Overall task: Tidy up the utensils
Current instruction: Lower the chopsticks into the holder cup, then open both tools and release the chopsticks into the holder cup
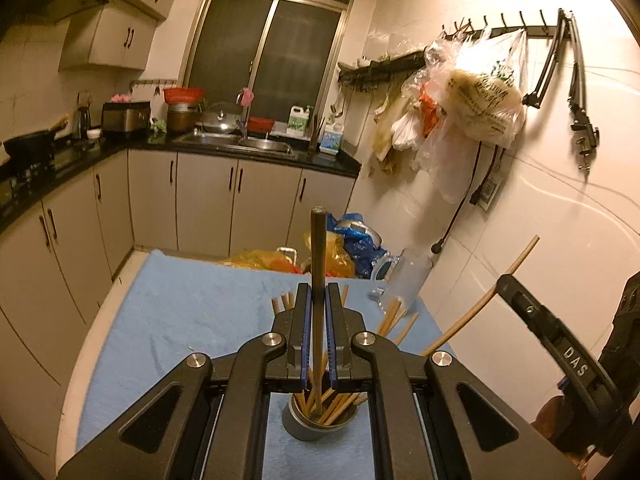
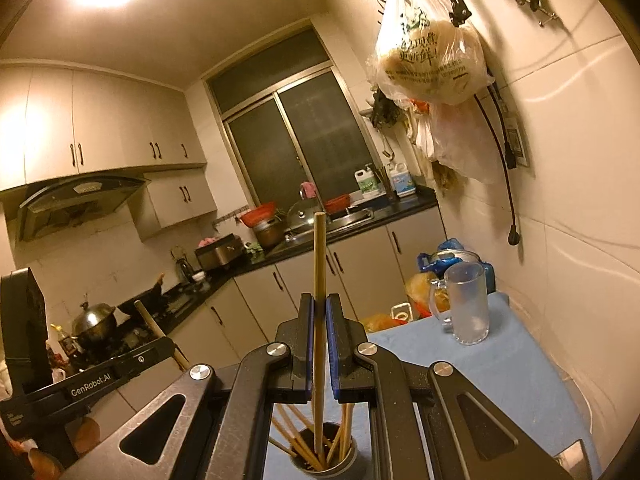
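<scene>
My left gripper (image 1: 319, 292) is shut on a dark chopstick (image 1: 318, 248) that stands upright, its lower end down in a grey metal cup (image 1: 316, 424) full of wooden chopsticks. My right gripper (image 2: 319, 302) is shut on a light wooden chopstick (image 2: 319, 264), also upright with its lower end in the same cup (image 2: 340, 468). The right gripper's body (image 1: 560, 344) shows at the right of the left wrist view, with its chopstick (image 1: 480, 304) slanting up. The left gripper's body (image 2: 80, 384) shows at the left of the right wrist view.
The cup stands on a blue cloth (image 1: 180, 312) over a small table by the white tiled wall. A clear glass mug (image 2: 466, 304) stands at the cloth's far right. Bags (image 1: 344, 248) lie beyond the table. Plastic bags (image 1: 476, 104) hang on the wall.
</scene>
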Demonstrator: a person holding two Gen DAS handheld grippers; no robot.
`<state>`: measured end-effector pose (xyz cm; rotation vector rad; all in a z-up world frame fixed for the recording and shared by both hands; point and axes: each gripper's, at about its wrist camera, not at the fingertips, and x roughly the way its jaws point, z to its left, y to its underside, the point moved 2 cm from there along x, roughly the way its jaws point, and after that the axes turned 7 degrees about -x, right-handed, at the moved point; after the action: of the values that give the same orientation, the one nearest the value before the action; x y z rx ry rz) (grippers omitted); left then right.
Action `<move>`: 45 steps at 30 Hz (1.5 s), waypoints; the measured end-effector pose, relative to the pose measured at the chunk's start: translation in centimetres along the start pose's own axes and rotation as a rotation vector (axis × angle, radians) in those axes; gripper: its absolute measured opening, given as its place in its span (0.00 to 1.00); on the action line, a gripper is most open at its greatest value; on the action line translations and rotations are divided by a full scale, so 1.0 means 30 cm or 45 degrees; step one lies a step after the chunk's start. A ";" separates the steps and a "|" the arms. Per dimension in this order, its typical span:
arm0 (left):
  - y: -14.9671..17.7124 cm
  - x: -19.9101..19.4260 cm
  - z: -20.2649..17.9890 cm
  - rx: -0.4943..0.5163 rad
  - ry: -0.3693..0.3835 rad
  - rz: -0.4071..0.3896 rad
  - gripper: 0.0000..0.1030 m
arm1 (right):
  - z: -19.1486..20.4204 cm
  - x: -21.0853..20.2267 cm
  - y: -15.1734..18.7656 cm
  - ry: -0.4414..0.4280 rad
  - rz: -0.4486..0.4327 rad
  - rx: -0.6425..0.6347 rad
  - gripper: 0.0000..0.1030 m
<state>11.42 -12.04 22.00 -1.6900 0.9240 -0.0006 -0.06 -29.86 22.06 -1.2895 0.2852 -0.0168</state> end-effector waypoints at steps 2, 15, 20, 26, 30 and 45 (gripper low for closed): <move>0.019 0.032 0.009 -0.008 0.000 0.025 0.06 | -0.005 0.030 0.025 0.007 0.026 -0.007 0.06; 0.163 0.156 0.060 0.001 -0.022 0.142 0.06 | -0.041 0.171 0.210 0.011 0.223 0.002 0.06; 0.194 0.178 0.077 0.004 -0.029 0.164 0.06 | -0.048 0.210 0.259 0.018 0.269 0.001 0.06; 0.213 0.201 0.085 0.013 -0.035 0.179 0.06 | -0.047 0.235 0.287 0.022 0.292 -0.012 0.06; 0.217 0.221 0.095 0.016 -0.051 0.181 0.07 | -0.046 0.251 0.305 0.022 0.311 -0.020 0.06; 0.226 0.238 0.118 0.000 -0.079 0.179 0.07 | -0.049 0.260 0.304 0.011 0.316 -0.019 0.07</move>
<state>14.09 -13.45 11.98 -1.6133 0.9942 0.1451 5.81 -30.00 11.51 -1.2614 0.4518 0.1905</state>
